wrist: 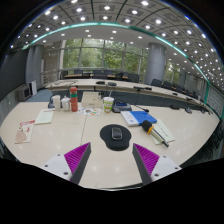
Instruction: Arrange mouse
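Note:
A dark mouse (116, 133) lies on a round black mouse mat (116, 139) on the pale table (60, 145), just ahead of my fingers and centred between them. My gripper (112, 160) is open and empty, held above the table short of the mat. Its two purple pads (76, 157) stand wide apart, one at each side, with bare table between them.
Beyond the mat lie a blue object (137, 118), papers and a pen (160, 132) to the right. A cup (108, 103), a red bottle (73, 98) and small containers (58, 101) stand farther back left. Papers (25, 132) lie at the left. Long desks with chairs fill the room behind.

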`<act>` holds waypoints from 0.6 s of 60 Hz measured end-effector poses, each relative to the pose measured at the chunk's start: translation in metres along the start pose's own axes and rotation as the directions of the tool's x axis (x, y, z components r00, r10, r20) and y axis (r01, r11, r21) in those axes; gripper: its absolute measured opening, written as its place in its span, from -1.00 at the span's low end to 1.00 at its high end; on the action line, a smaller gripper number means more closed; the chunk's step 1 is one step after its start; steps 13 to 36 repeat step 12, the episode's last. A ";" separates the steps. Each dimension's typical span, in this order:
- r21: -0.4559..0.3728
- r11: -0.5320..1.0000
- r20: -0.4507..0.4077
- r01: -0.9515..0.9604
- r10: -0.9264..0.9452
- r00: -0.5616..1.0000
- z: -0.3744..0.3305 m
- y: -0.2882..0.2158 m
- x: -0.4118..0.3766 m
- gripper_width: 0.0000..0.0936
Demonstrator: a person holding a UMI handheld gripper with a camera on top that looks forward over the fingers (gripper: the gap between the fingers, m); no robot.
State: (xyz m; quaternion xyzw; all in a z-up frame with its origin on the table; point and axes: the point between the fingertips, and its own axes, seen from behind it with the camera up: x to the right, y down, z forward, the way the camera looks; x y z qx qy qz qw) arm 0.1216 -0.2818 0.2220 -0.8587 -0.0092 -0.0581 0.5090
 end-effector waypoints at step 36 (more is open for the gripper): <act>0.037 0.999 -0.002 -0.023 0.023 1.000 -0.018 -0.008 0.000 0.83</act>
